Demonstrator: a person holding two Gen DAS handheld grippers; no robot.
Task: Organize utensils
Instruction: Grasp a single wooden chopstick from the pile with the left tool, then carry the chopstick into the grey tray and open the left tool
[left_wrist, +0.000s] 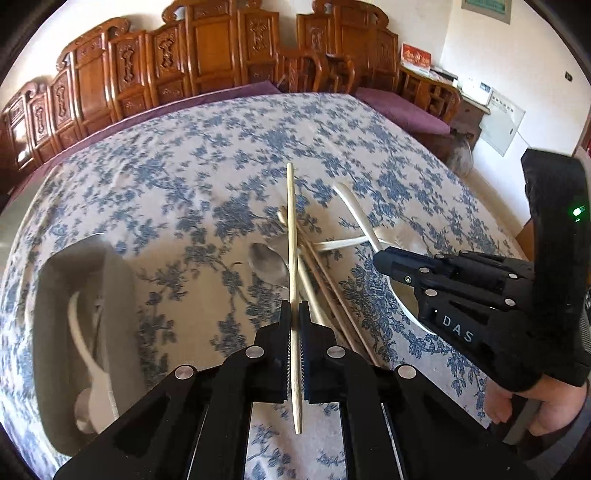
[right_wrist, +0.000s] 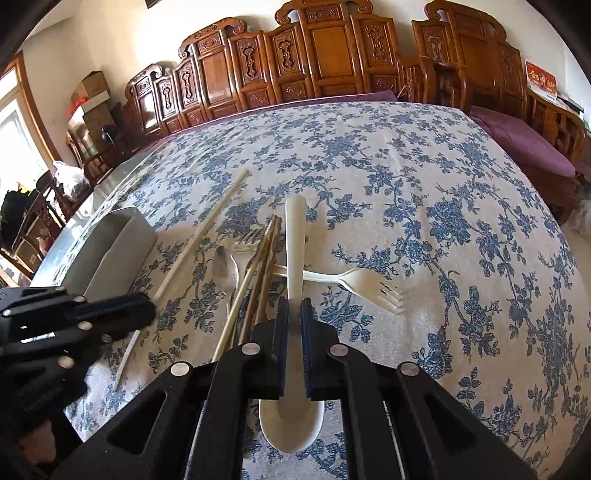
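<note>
I had the left tongs clamped on a chopstick, the right tongs on a spoon, and judged each should enter the holder end-first.

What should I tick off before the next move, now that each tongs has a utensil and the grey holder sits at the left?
1. Left tongs shut on the pale chopstick: ok.
2. Right tongs shut on the white spoon by its handle: ok.
3. Chopstick clear of the pile of chopsticks: cannot tell.
4. Grey holder upright, with room inside: ok.
5. White fork and metal spoon not yet sorted, on the tablecloth: not ok.
</note>
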